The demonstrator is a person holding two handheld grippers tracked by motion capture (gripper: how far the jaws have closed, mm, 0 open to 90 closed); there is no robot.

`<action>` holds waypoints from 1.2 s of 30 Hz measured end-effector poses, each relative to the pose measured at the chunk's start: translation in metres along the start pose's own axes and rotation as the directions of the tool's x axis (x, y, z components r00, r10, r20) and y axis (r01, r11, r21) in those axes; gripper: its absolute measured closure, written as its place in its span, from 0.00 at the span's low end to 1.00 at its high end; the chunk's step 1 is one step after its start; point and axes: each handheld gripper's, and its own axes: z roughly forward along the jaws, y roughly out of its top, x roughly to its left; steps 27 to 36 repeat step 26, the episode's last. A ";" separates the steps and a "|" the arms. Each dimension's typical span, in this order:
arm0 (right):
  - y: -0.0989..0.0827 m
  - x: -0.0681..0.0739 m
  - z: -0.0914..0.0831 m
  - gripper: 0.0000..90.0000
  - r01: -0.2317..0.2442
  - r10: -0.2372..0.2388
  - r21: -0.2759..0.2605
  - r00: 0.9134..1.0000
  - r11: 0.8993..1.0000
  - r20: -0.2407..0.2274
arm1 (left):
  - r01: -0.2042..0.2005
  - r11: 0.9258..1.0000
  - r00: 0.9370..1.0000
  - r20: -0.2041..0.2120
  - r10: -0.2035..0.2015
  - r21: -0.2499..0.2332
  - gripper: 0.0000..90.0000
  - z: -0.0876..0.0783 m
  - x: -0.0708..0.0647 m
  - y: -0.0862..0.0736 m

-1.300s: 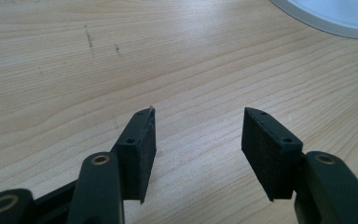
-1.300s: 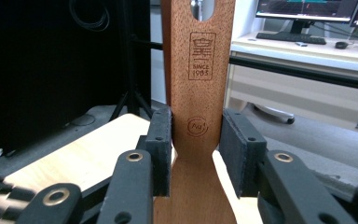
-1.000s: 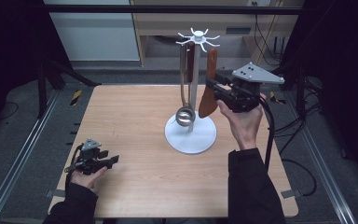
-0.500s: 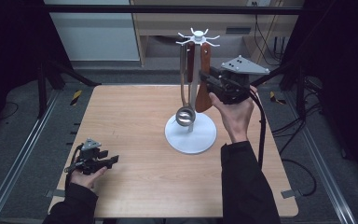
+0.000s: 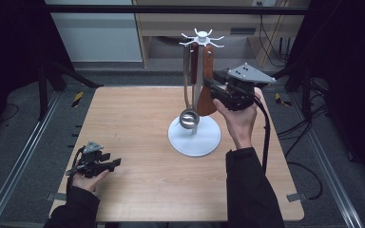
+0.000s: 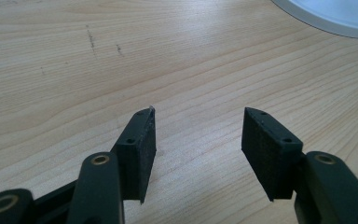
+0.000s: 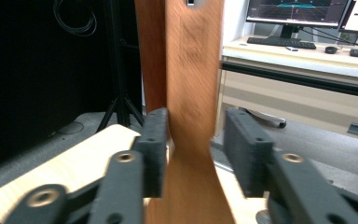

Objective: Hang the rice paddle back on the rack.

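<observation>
A white utensil rack (image 5: 194, 137) stands mid-table on a round base, with a steel ladle (image 5: 188, 118) and a dark wooden utensil (image 5: 195, 71) hanging from its top. A lighter wooden spatula (image 5: 208, 64) hangs upright at the rack's right side. My right gripper (image 5: 212, 90) reaches in from the right. In the right gripper view the spatula (image 7: 193, 60) stands between the jaws of this gripper (image 7: 193, 135). The jaws have just been opening, and a gap shows at the right pad (image 7: 242, 144). My left gripper (image 5: 116, 162) rests open at the table's front left, nothing between its jaws (image 6: 198, 126).
The wooden table (image 5: 138, 109) has bare room left of and in front of the rack, whose base edge (image 6: 335, 14) lies ahead of the left gripper. A tripod stand (image 7: 119, 93) and a desk with monitors (image 7: 298, 14) stand beyond the table.
My right hand has carried the wooden spatula leftward up to the rack, and the spatula now hangs more upright. The left gripper has stayed put.
</observation>
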 end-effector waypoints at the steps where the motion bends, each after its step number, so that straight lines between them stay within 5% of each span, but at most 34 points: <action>1: -0.004 -0.001 -0.003 0.63 0.005 -0.005 0.000 1.000 1.000 0.000 | 0.002 1.000 1.000 0.000 -0.002 0.000 0.49 0.000 0.000 0.000; 8: -0.049 -0.019 -0.033 0.49 -0.024 0.024 0.002 1.000 1.000 0.007 | 0.001 1.000 1.000 -0.005 -0.001 0.007 0.49 0.002 -0.001 0.000; 14: -0.102 -0.041 -0.045 0.38 -0.088 0.084 0.091 0.995 0.992 0.049 | -0.009 1.000 1.000 -0.005 0.009 0.006 0.48 0.004 -0.002 -0.001; 20: -0.151 -0.054 -0.048 0.31 -0.136 0.126 0.194 0.990 0.972 0.064 | -0.032 0.999 0.999 -0.009 0.032 -0.008 0.49 0.005 -0.001 -0.002; 26: -0.199 -0.062 -0.054 0.28 -0.184 0.164 0.297 0.982 0.937 0.091 | -0.047 0.998 0.999 -0.016 0.047 -0.031 0.51 0.005 -0.001 -0.003; 36: -0.199 -0.062 -0.054 0.28 -0.184 0.164 0.297 0.982 0.937 0.091 | -0.047 0.998 0.999 -0.016 0.047 -0.031 0.51 0.005 -0.001 -0.003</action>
